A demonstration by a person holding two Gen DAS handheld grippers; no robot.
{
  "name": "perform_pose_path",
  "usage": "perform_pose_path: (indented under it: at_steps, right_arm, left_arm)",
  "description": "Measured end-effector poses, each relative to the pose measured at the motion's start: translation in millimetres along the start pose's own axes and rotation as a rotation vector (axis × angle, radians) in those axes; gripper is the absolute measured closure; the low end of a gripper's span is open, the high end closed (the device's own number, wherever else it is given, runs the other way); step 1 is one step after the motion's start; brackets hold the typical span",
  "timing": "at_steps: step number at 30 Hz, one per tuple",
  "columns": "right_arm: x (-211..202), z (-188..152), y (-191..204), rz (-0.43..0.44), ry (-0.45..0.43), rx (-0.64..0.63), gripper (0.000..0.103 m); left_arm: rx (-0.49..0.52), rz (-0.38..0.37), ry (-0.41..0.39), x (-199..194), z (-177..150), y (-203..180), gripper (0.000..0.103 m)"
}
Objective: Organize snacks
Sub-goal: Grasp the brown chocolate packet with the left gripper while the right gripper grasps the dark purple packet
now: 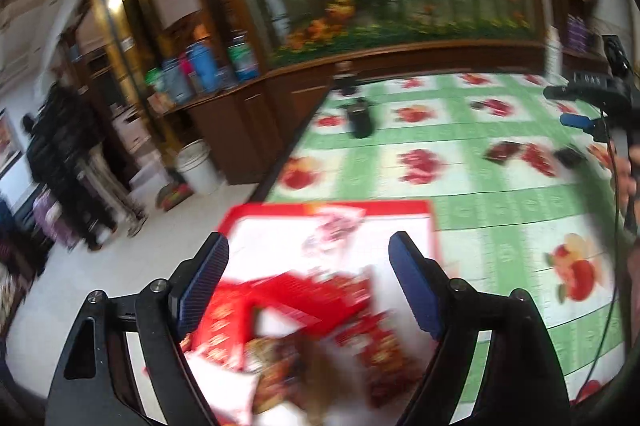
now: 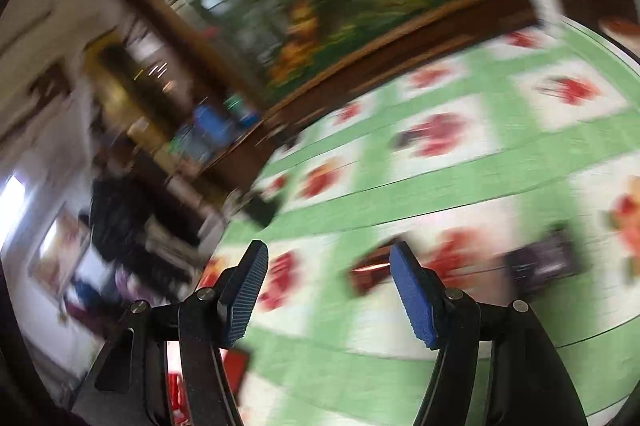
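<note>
Left wrist view, read from left to right with the red tray (image 1: 434, 226) as landmark. Far left of the tray, beyond the table edge, a person in dark clothes (image 1: 68, 162) stands on the pale floor; nearer the tray stands a white bucket (image 1: 198, 166) against the wooden cabinet (image 1: 256, 114). Your left gripper (image 1: 309, 266) hangs over the tray with its 2 blue pads (image 1: 204, 282) spread wide and nothing pressed between them. Inside the tray, below and between the pads, lies a blurred heap of snack packets (image 1: 304, 314), mostly red, with 1 brownish packet at the near side. The tray rests on the green-and-white checked tablecloth (image 1: 500, 210) printed with fruit. Behind the tray a black bottle-like object (image 1: 360, 118) stands on the cloth. To the right of the tray and farther back lie 2 loose packets, 1 dark red packet (image 1: 502, 152) and 1 black packet (image 1: 570, 157). At the far right edge your right gripper (image 1: 576, 120) shows from the side.

Right wrist view, heavily blurred. The tray's corner (image 2: 236, 366) shows at lower left, behind the left finger. Your right gripper (image 2: 328, 286) stands over bare cloth right of the tray, pads wide apart, holding nothing. Just beyond its right pad lies the dark red packet (image 2: 368, 272); farther right lies the black packet (image 2: 544, 264).
</note>
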State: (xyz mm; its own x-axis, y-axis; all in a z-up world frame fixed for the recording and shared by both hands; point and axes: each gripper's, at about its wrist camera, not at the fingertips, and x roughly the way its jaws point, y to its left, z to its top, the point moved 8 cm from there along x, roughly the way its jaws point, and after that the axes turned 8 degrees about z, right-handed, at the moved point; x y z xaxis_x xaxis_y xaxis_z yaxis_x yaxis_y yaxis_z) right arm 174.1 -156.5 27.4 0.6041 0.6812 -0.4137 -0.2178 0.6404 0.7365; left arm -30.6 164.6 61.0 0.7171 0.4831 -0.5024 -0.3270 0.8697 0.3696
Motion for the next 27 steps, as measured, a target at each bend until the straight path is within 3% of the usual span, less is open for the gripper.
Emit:
perform_pose_path:
  at_steps: [4, 6, 12, 19, 27]
  right_arm:
    - [-28.5, 19.0, -61.8, -0.055, 0.026, 0.183, 0.037]
    - [-29.2, 13.4, -76.9, -0.086, 0.116, 0.238, 0.037]
    - [-20.6, -0.8, -90.8, -0.113, 0.197, 0.311, 0.037]
    - [-1.0, -15.1, -91.0, -0.256, 0.235, 0.251, 0.037]
    - [15.2, -15.9, -81.6, -0.391, 0.180, 0.084, 0.039]
  left_arm:
    - [0.107, -0.077, -0.016, 6.2, 29.4, -53.8, 0.020]
    - [0.153, -0.126, -0.012, 13.7, 41.8, -80.9, 0.020]
    - [0.245, -0.189, 0.017, 50.1, 71.4, -139.9, 0.020]
    - [0.326, -0.258, 0.069, 99.6, 86.2, -192.9, 0.020]
    - [0.363, -0.318, 0.097, 133.4, 90.6, -236.2, 0.020]
